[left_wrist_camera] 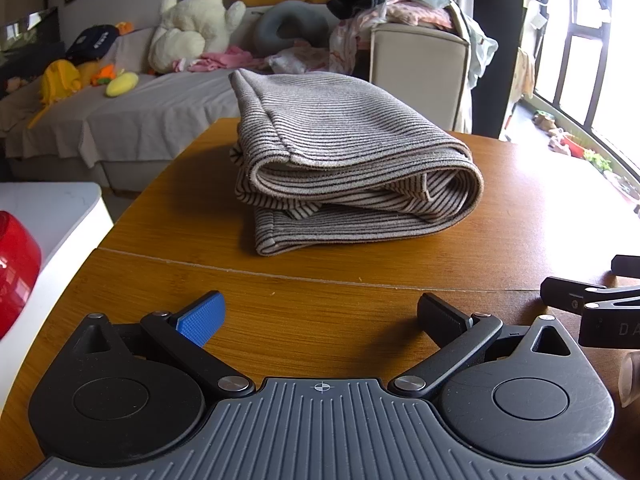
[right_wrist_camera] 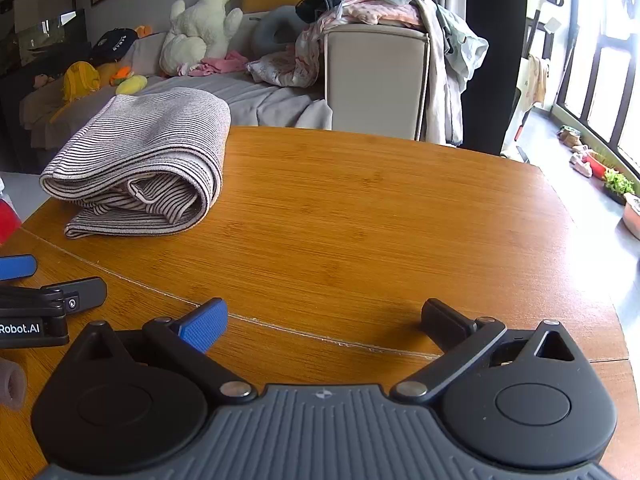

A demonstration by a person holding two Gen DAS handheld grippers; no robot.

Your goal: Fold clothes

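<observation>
A grey and brown striped garment (left_wrist_camera: 340, 160) lies folded in a thick bundle on the wooden table (left_wrist_camera: 500, 208). My left gripper (left_wrist_camera: 320, 314) is open and empty, low over the table just in front of the bundle. In the right wrist view the same striped garment (right_wrist_camera: 140, 164) sits at the far left, well away from my right gripper (right_wrist_camera: 324, 320), which is open and empty over bare wood. The left gripper (right_wrist_camera: 44, 280) shows at the left edge of the right wrist view. The right gripper's fingers (left_wrist_camera: 576, 296) show at the right edge of the left wrist view.
A heap of unfolded clothes (right_wrist_camera: 380, 4) tops a beige chair (right_wrist_camera: 376, 80) behind the table. Beyond it, a grey-covered sofa (left_wrist_camera: 160, 108) holds plush toys (left_wrist_camera: 192, 20) and pink clothes. A red object (left_wrist_camera: 16, 268) rests on a white surface at left. Windows stand at right.
</observation>
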